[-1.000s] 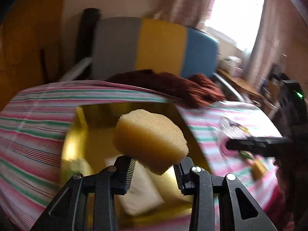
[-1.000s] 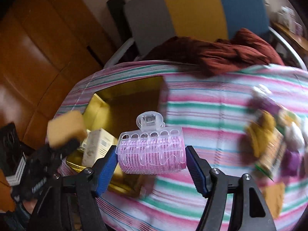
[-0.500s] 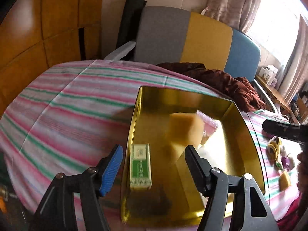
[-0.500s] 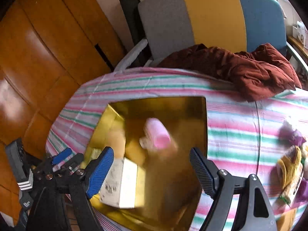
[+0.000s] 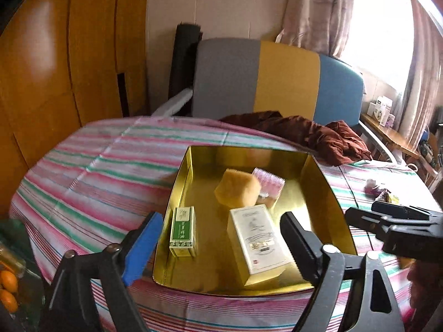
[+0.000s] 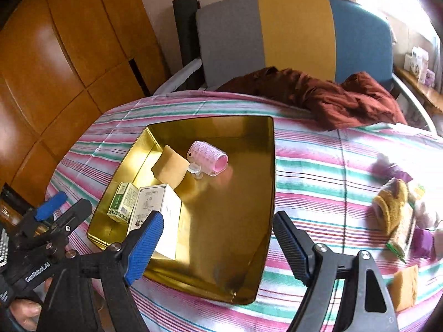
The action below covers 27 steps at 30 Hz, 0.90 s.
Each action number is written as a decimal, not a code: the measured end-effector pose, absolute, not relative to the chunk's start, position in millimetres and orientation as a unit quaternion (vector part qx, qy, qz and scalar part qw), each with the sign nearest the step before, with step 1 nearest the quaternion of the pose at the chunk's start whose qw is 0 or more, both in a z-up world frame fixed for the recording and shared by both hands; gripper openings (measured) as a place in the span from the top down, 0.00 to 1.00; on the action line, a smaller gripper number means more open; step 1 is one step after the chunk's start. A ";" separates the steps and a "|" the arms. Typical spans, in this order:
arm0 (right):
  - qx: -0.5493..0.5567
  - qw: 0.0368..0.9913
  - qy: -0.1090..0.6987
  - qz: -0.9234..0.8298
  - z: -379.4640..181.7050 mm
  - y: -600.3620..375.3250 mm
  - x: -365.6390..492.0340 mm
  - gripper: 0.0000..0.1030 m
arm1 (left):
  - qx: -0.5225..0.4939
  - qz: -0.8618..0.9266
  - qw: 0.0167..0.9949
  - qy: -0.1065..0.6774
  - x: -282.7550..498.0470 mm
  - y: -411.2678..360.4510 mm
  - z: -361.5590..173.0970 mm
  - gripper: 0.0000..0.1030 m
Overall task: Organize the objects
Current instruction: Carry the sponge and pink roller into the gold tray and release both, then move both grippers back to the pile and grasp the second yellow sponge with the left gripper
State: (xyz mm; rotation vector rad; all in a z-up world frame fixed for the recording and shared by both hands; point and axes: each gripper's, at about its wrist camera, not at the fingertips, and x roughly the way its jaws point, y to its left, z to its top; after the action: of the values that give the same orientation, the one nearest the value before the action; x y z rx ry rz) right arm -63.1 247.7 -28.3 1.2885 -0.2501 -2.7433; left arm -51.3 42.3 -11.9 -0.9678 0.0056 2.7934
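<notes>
Since 1 second ago, the sponge (image 5: pixel 237 186) and the pink hair roller (image 6: pixel 207 158) have left the claws and now lie inside the gold tray (image 6: pixel 265 193). The left claw (image 5: pixel 221 238) and the right claw (image 6: pixel 218 238) both stand wide apart and hold nothing, hovering at the near edge of the tray.

The tray sits on a counter (image 5: pixel 110 166) covered with a pink, green and white striped cloth. In the tray, the sponge and the roller lie side by side toward the far end, touching or nearly so. Nearer the claws lie 2 boxes: a small green box (image 5: pixel 183 231) by the tray's left wall and a larger white box (image 5: pixel 256 239) beside it.

On the cloth well to the right of the tray, in the right wrist view, a loose heap of small things (image 6: pixel 401 210) lies unsorted, with 1 more yellow sponge (image 6: pixel 404 286) nearer the front edge. A dark red cloth (image 6: pixel 318 94) is bunched at the far side of the counter, in front of a chair (image 6: pixel 293 33) with grey, yellow and blue panels.
</notes>
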 end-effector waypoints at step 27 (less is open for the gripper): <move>0.402 -0.072 -0.097 -0.908 -37.6 327.8 13.9 0.20 | -0.354 0.915 0.193 0.026 -14.0 102.2 -15.2 0.11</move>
State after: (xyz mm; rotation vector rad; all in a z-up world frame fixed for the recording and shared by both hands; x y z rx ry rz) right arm 13.9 327.8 -37.6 1.3231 -0.3185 -2.9911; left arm -14.0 102.2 -15.2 -0.9940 0.0717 2.5667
